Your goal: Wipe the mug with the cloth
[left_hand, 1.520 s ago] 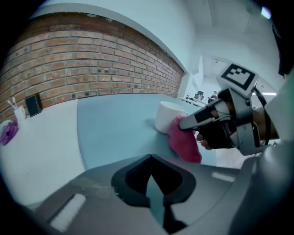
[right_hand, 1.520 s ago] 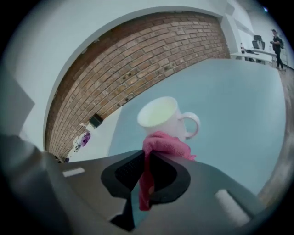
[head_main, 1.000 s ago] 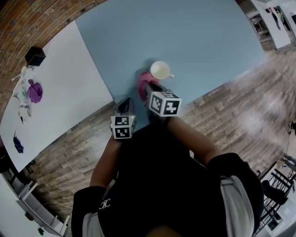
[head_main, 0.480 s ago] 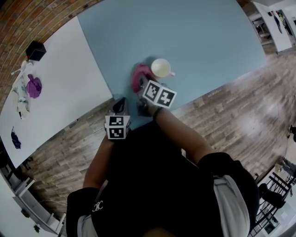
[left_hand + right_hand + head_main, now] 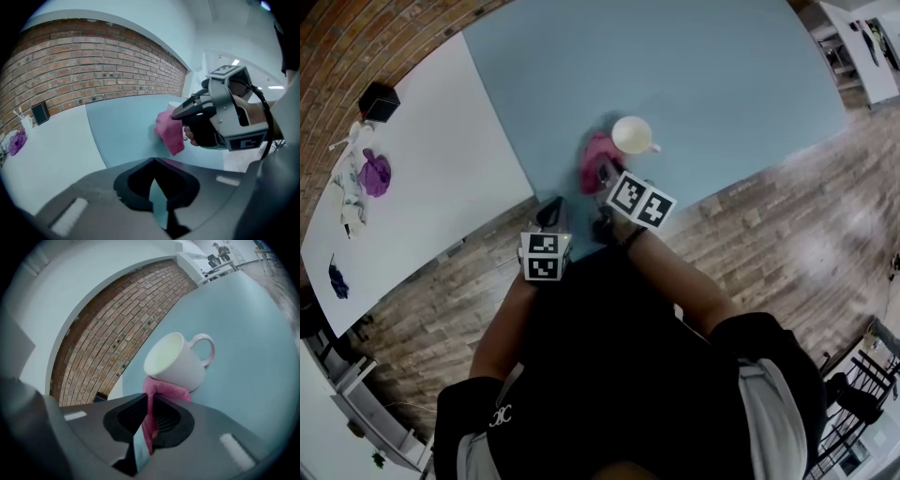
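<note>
The mug (image 5: 631,135) stands upright on the blue table (image 5: 722,66), not far from the table's near edge, its open mouth up and its handle on the side turned away from the cloth. The pink cloth (image 5: 596,161) sits just beside it on the person's side. In the right gripper view the cloth's bunched end (image 5: 164,389) looks to rest against the mug's (image 5: 180,363) lower wall, though true contact is hard to confirm. The right gripper (image 5: 149,401) is clamped on that cloth, a fold running down between its closed jaws, and the mug lies straight ahead of its tips, so a short push forward and around the wall is probably what the wipe needs. The left gripper (image 5: 153,159) is closed on nothing and hangs back nearer the table edge (clearly the farther of the two), looking across at the right gripper (image 5: 176,115) and the hanging cloth (image 5: 169,131). The mug is plain, with no label or print visible. The only patterns are the square markers on the gripper cubes, and a small emblem on the person's sleeve (image 5: 500,415) is too small to read.
</note>
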Demonstrator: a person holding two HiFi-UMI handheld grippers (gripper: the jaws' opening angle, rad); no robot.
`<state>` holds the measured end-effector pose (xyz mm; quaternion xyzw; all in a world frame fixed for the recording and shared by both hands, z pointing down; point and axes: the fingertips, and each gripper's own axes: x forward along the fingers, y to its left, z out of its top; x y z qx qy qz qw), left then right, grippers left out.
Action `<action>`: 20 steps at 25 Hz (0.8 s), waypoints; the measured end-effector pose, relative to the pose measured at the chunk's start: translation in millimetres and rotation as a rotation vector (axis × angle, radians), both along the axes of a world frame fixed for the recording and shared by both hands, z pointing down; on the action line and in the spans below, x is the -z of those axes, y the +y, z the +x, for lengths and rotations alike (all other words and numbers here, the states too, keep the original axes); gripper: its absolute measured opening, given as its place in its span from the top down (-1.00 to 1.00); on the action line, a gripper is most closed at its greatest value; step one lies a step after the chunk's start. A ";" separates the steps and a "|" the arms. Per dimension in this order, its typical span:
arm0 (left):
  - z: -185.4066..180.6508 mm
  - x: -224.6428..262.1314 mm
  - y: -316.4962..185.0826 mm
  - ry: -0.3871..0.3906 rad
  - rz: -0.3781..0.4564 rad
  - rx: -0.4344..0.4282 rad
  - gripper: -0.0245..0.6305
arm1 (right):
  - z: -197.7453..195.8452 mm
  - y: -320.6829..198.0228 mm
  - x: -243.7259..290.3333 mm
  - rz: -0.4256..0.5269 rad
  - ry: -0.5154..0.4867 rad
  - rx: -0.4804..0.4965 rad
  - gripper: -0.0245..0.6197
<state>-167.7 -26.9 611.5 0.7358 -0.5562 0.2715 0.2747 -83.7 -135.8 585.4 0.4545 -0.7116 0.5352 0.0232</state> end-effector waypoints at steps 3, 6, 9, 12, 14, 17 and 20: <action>3.1 5.4 -10.3 0.000 0.030 0.003 0.92 | 13.3 9.4 -2.7 -0.022 0.013 0.008 0.79; 3.3 4.0 -16.7 -0.031 0.043 0.017 0.92 | 35.9 12.1 -1.4 -0.019 0.027 -0.016 0.79; 9.2 -1.0 -22.8 -0.018 0.039 0.025 0.92 | 59.9 8.2 0.0 -0.007 0.049 -0.045 0.79; 18.4 -3.7 -25.7 -0.006 0.029 0.024 0.92 | 81.5 2.7 1.4 -0.001 0.059 -0.077 0.79; 24.6 -3.4 -26.0 -0.006 0.018 0.019 0.92 | 93.5 -1.6 3.1 0.010 0.069 -0.094 0.79; 33.9 -3.5 -25.2 0.010 0.005 0.018 0.92 | 109.9 -7.3 8.2 0.037 0.092 -0.118 0.79; 37.7 -2.3 -28.6 0.006 0.011 0.014 0.92 | 125.4 -13.3 13.7 0.061 0.110 -0.143 0.79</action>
